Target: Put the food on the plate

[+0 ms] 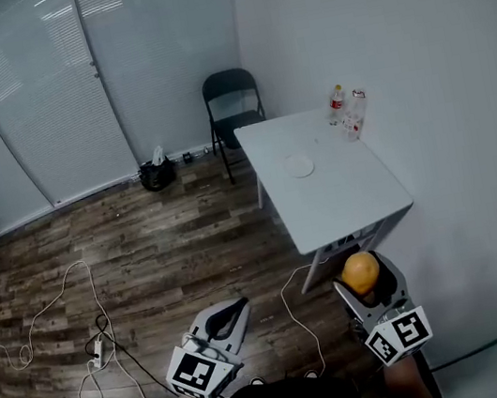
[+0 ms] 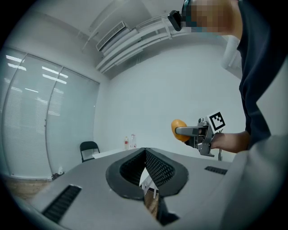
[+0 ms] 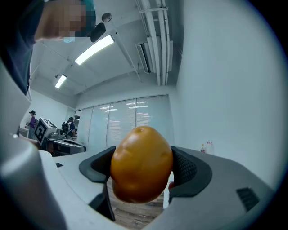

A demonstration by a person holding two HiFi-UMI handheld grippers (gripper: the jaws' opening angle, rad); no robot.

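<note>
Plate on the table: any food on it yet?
No, the plate looks bare in the head view; the right gripper grips the food short of it.

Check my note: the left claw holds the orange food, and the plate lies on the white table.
Wrong claw. The right claw holds the orange food, as the right gripper view shows; the left claw is shut and empty. The plate does lie on the white table.

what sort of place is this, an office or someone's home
Likely a sparse office room: frosted glass partition walls, a small white rectangular table with a black chair, and brown wood-plank flooring with loose cables.
</note>
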